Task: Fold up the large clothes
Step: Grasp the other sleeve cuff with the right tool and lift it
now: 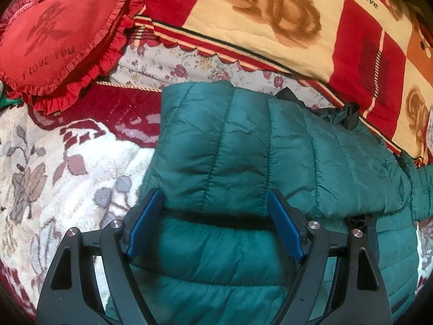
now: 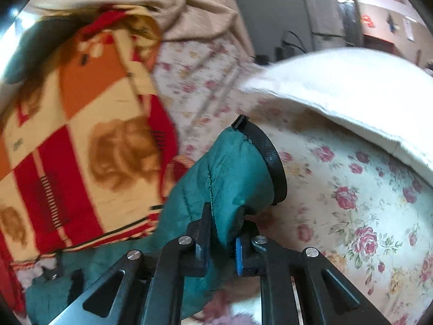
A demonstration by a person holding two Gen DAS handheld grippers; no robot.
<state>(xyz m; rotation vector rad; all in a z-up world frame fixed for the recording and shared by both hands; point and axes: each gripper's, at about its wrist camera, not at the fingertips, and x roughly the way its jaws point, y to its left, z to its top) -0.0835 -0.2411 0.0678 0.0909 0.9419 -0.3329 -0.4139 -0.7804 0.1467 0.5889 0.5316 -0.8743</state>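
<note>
A dark green quilted puffer jacket [image 1: 243, 146] lies on the bed, one part folded over its body. My left gripper [image 1: 215, 203] is open just above the jacket, its blue pads [image 1: 146, 222] spread to either side of the folded edge, holding nothing. In the right wrist view my right gripper [image 2: 220, 230] is shut on the jacket's sleeve [image 2: 227, 173] and holds it up off the bed. The sleeve ends in a black cuff [image 2: 268, 159] that points away from me. The rest of the jacket [image 2: 81, 276] trails down to the lower left.
A red heart-shaped cushion [image 1: 59, 32] lies at the upper left. A red, cream and orange rose blanket [image 1: 297, 21] lies behind the jacket and shows in the right wrist view [image 2: 81, 140]. A floral sheet [image 2: 351, 203] and a white pillow [image 2: 351, 89] are to the right.
</note>
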